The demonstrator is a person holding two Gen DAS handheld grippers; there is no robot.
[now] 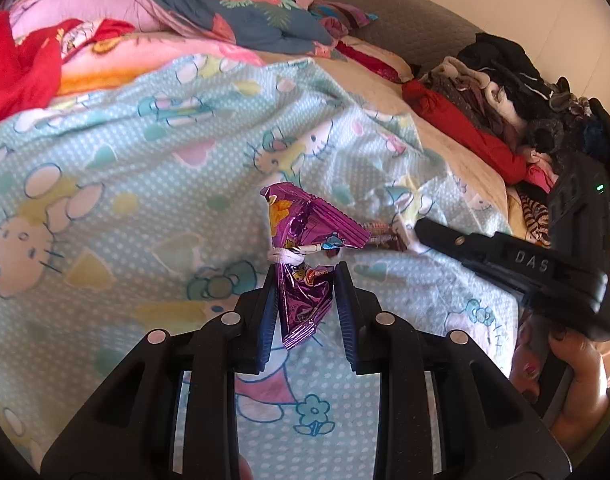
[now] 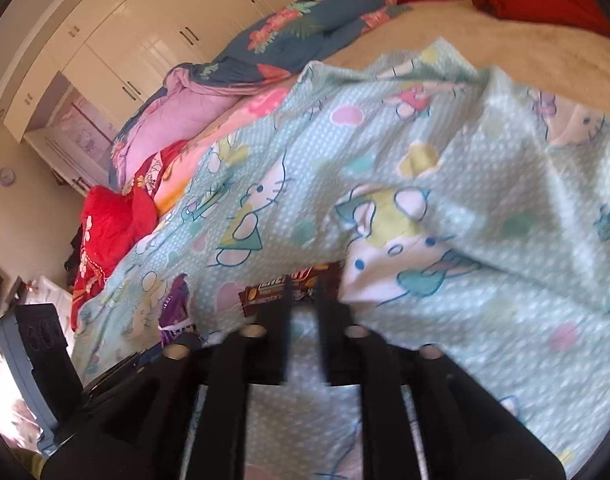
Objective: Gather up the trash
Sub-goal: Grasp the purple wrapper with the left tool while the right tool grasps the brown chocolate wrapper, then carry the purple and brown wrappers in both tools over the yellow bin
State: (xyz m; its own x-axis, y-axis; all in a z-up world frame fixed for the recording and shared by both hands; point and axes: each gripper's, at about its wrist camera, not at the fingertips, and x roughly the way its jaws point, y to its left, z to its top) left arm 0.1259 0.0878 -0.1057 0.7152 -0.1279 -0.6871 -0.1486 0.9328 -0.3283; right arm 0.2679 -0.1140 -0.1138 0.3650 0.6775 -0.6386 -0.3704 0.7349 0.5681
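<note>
Raised letters "DAS" stand on the right gripper [image 1: 415, 236]; the brown wrapper's [image 2: 283, 290] white lettering is too blurred to read.

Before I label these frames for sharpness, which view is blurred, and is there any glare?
Left wrist view: sharp, the purple wrapper crisp between the left tongs, with shiny highlights on its foil. Right wrist view: motion-blurred, the right tongs and the brown candy wrapper smeared, and glare on the white wardrobe doors. Both show strong fisheye bending with dark corners.

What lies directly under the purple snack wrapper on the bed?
The purple snack wrapper lies on the Hello Kitty sheet, between the left gripper's open fingers. Whatever is beneath the sheet is covered.
</note>
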